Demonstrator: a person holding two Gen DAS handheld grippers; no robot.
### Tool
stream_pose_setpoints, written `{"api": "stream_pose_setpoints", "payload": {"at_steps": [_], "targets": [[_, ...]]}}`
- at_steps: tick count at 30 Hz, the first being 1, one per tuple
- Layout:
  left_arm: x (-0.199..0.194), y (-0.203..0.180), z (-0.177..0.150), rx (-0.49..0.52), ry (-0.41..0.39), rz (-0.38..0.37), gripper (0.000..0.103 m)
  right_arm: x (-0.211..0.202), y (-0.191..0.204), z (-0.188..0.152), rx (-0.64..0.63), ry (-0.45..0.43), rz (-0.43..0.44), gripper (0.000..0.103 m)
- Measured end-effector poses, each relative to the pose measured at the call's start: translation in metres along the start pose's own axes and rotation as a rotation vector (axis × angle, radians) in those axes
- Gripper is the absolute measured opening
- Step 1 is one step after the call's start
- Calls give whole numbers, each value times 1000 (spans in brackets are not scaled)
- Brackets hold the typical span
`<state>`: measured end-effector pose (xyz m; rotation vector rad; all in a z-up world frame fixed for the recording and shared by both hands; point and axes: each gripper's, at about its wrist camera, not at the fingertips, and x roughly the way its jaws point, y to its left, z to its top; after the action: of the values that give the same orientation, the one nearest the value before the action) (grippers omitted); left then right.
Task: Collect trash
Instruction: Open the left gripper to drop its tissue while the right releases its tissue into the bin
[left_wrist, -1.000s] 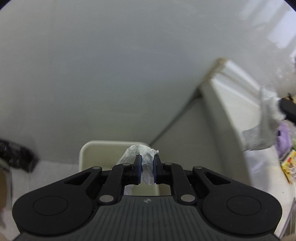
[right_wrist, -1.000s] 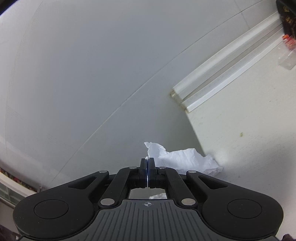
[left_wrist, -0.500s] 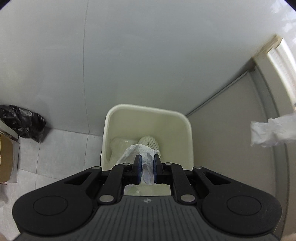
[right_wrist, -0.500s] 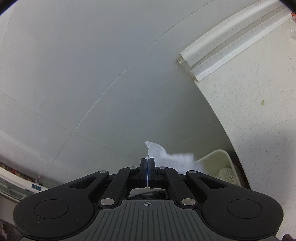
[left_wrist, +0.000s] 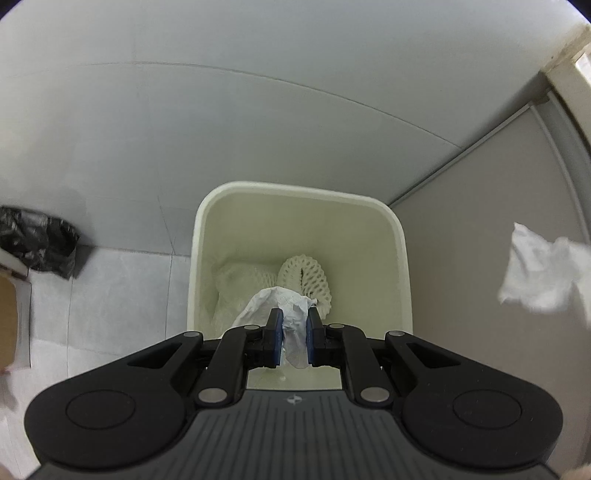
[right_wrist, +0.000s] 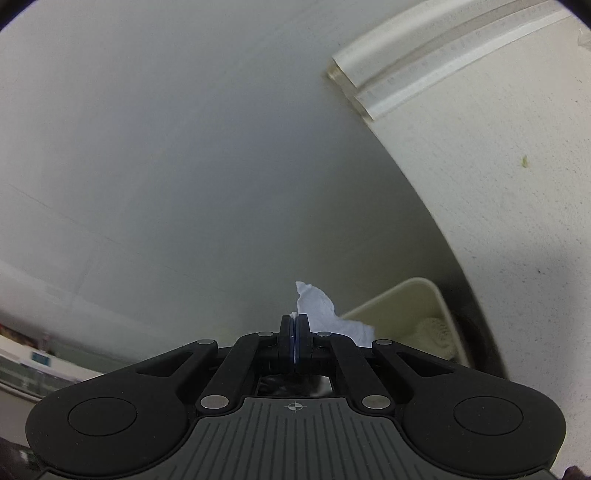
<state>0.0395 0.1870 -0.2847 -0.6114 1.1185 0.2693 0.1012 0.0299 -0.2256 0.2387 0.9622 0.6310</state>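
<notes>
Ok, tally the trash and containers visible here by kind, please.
White crumpled tissues held in a gripper: 2, left one, right one
Foam net sleeves in the bin: 1
Cream waste bins: 1
Black bags on the floor: 1
Total: 5

The bin's (left_wrist: 300, 192) mouth lies open at centre frame of the left wrist view, though white foam netting (left_wrist: 306, 276) fills its bottom. A grey wall (left_wrist: 258, 122) closes off the far side; a panel (left_wrist: 480, 206) hems the right. Floor (left_wrist: 110, 295) at lower left is free up to a black bag (left_wrist: 37, 240).
</notes>
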Motion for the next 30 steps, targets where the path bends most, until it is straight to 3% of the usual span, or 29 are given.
{"api": "stream_pose_setpoints", "payload": {"at_steps": [5, 7, 13, 19, 30], "targets": [[11, -4, 15, 51, -4, 1, 17, 17, -12, -9, 14, 38, -44, 0], [17, -4, 18, 63, 23, -1, 38, 22, -16, -12, 20, 52, -56, 0], [15, -2, 12, 58, 45, 14, 58, 34, -24, -17, 18, 84, -84, 0], [12, 3, 2, 22, 68, 21, 64, 53, -21, -25, -50, 115, -137, 3], [1, 13, -6, -39, 56, 18, 64, 94, -15, -41, -223, 180, -272, 4]]}}
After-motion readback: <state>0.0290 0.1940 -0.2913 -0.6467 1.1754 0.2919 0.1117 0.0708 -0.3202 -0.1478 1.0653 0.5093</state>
